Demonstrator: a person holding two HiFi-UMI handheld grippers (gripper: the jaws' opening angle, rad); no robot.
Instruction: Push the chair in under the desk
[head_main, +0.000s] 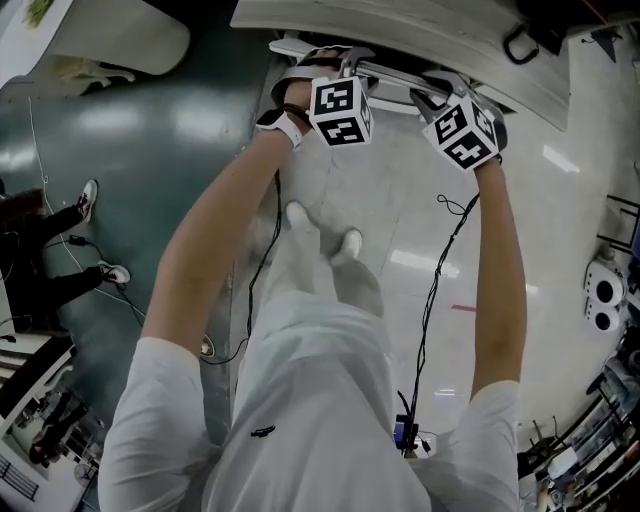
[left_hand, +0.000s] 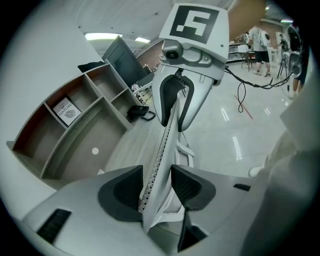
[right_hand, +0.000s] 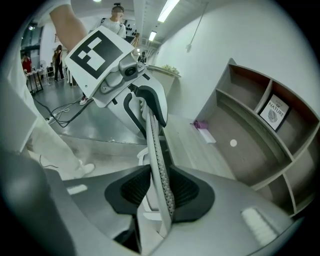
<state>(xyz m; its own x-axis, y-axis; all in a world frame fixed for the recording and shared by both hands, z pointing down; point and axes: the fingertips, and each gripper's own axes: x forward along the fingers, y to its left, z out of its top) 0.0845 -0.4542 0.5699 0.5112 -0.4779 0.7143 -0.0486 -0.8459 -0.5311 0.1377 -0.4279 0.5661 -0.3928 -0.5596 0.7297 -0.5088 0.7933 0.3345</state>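
The white mesh chair shows only as its backrest top edge (head_main: 392, 74), close against the pale wooden desk (head_main: 400, 30). My left gripper (head_main: 335, 65) sits on the left end of that edge, my right gripper (head_main: 448, 98) on the right end. In the left gripper view the backrest (left_hand: 167, 132) runs between the pads of my left gripper (left_hand: 159, 187), which stand slightly apart from it. In the right gripper view my right gripper (right_hand: 160, 192) has both pads pressed on the backrest (right_hand: 154, 142). The chair's seat is hidden.
A shelved hutch (left_hand: 75, 125) with a book (left_hand: 66, 111) stands on the desk (left_hand: 132, 150), beside a black object (left_hand: 140, 113). A purple item (right_hand: 200, 125) lies on the desk. My feet (head_main: 318, 228) are behind the chair. Cables (head_main: 440, 270) hang down. Another person's feet (head_main: 90, 200) are at left.
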